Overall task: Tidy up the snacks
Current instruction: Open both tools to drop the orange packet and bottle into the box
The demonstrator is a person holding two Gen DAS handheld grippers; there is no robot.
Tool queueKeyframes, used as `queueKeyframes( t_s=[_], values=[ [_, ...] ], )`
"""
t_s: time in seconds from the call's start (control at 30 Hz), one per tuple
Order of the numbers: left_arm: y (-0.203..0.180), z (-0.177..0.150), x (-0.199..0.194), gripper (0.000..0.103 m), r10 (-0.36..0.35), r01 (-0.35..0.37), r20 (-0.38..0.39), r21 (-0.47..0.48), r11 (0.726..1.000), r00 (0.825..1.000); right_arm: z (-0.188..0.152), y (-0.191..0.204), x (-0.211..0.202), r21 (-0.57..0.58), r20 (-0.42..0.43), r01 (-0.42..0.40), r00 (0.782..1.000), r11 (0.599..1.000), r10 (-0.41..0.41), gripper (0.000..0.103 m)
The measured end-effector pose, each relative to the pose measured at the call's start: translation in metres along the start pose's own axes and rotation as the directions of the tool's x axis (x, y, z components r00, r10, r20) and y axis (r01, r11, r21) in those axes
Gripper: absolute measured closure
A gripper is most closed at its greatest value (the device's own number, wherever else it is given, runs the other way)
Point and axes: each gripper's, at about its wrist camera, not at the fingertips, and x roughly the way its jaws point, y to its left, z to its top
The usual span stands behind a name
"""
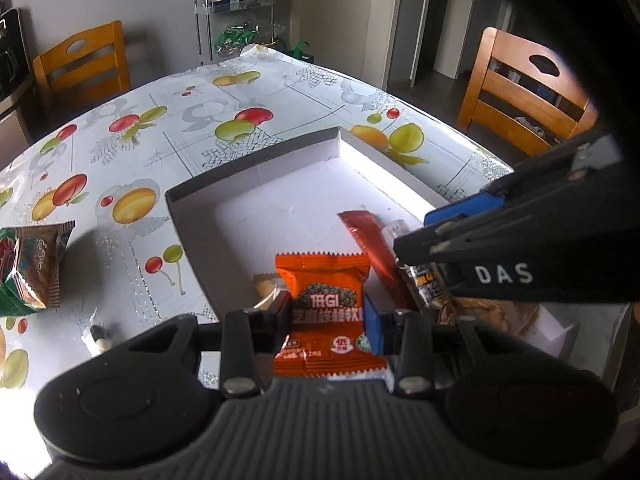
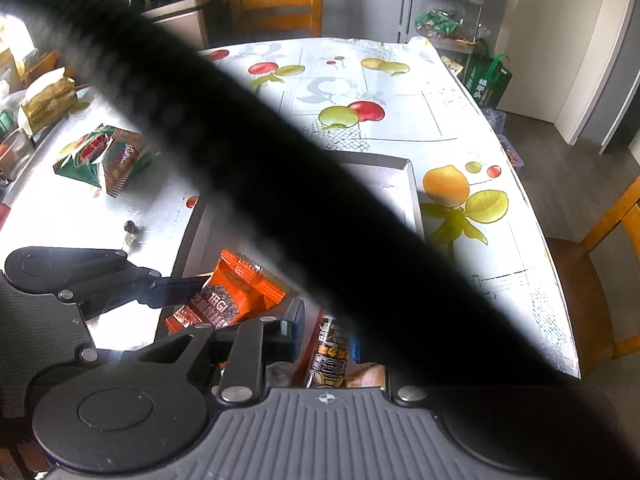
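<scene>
Left wrist view shows the left gripper (image 1: 326, 314) closed on an orange snack packet (image 1: 326, 300), its two fingers pinching the packet's sides at mid-height so the wrapper hangs flat and upright between them. The packet is held just above the near end of a shallow white box (image 1: 256, 178), over the spot where other snacks already lie, so the judgement is that it is being carried in to be set down beside them. A red stick packet (image 1: 370, 248) lies inside the box to the right of the orange one, and a dark printed packet (image 1: 426, 286) lies next to that; the far part of the box is bare.

The right gripper (image 1: 472, 236) reaches in from the right, low over those snacks. Whether its fingers are apart or together cannot be told: in its own camera a thick black cable (image 2: 320, 216) crosses the frame and hides one finger.

A green and brown bag (image 1: 30, 272) sits on the fruit-print tablecloth (image 1: 168, 128), well apart from the box on its left, apparently waiting to be sorted. A small dark object (image 1: 98, 334) lies near the box's left wall, too small to identify.
</scene>
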Motion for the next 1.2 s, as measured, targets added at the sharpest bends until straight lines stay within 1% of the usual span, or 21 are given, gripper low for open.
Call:
queueKeyframes(
  t_s=[0.13,0.2,0.27,0.3,0.37,0.4,0.47,0.5,0.6,0.67,0.77,0.87,0.97,1.03,1.2],
  values=[
    [-0.002,0.0,0.0,0.067,-0.011,0.011,0.009,0.009,1.0,1.0,0.001,0.0,0.003,0.004,0.003,0.001,1.0,1.0,-0.001,0.079],
    [-0.001,0.0,0.001,0.067,-0.018,0.018,0.012,0.003,1.0,1.0,0.001,0.0,0.002,0.01,0.012,0.002,1.0,1.0,-0.002,0.076],
    [0.002,0.001,0.001,0.066,-0.028,0.028,0.008,-0.009,1.0,1.0,0.001,-0.002,0.0,0.025,0.024,-0.003,1.0,1.0,0.002,0.069],
    [0.003,0.001,0.0,0.065,-0.032,0.032,0.008,-0.018,0.999,0.999,0.0,-0.003,-0.003,0.037,0.034,-0.004,0.999,0.999,0.003,0.066],
    [0.009,0.002,-0.003,0.061,-0.047,0.047,0.018,-0.045,0.998,0.999,0.0,-0.004,-0.008,0.068,0.061,-0.007,0.998,0.998,0.003,0.058],
    [0.012,0.002,-0.005,0.059,-0.052,0.053,0.024,-0.059,0.997,0.998,0.001,-0.004,-0.011,0.084,0.076,-0.012,0.997,0.996,0.006,0.056],
    [0.017,0.005,-0.01,0.058,-0.055,0.058,0.042,-0.076,0.995,0.998,0.002,-0.004,-0.017,0.118,0.11,-0.019,0.994,0.993,0.006,0.049],
    [0.02,0.006,-0.013,0.057,-0.053,0.057,0.049,-0.084,0.995,0.997,0.002,-0.003,-0.021,0.137,0.129,-0.025,0.992,0.99,0.008,0.048],
    [0.032,0.008,-0.025,0.053,-0.047,0.056,0.075,-0.121,0.991,0.996,0.005,0.001,-0.031,0.199,0.19,-0.068,0.981,0.978,0.03,0.044],
    [0.042,0.009,-0.034,0.051,-0.039,0.053,0.093,-0.152,0.987,0.995,0.009,0.005,-0.038,0.234,0.233,-0.089,0.972,0.968,0.033,0.031],
    [0.058,0.009,-0.047,0.039,-0.017,0.039,0.114,-0.197,0.98,0.993,0.016,0.018,-0.048,0.261,0.303,-0.121,0.952,0.958,0.038,0.023],
    [0.074,0.007,-0.059,0.036,-0.002,0.034,0.128,-0.248,0.968,0.992,0.024,0.031,-0.056,0.291,0.359,-0.153,0.932,0.944,0.04,0.014],
    [0.087,0.005,-0.069,0.035,0.019,0.022,0.134,-0.297,0.955,0.991,0.029,0.042,-0.064,0.314,0.408,-0.196,0.911,0.929,0.054,0.014],
    [0.093,0.005,-0.074,0.034,0.037,0.006,0.127,-0.325,0.946,0.991,0.031,0.05,-0.066,0.325,0.427,-0.215,0.902,0.921,0.06,0.014],
    [0.103,0.007,-0.085,0.034,0.104,-0.059,0.096,-0.391,0.918,0.99,0.029,0.071,-0.07,0.331,0.469,-0.205,0.883,0.921,0.028,0.016]
  ],
)
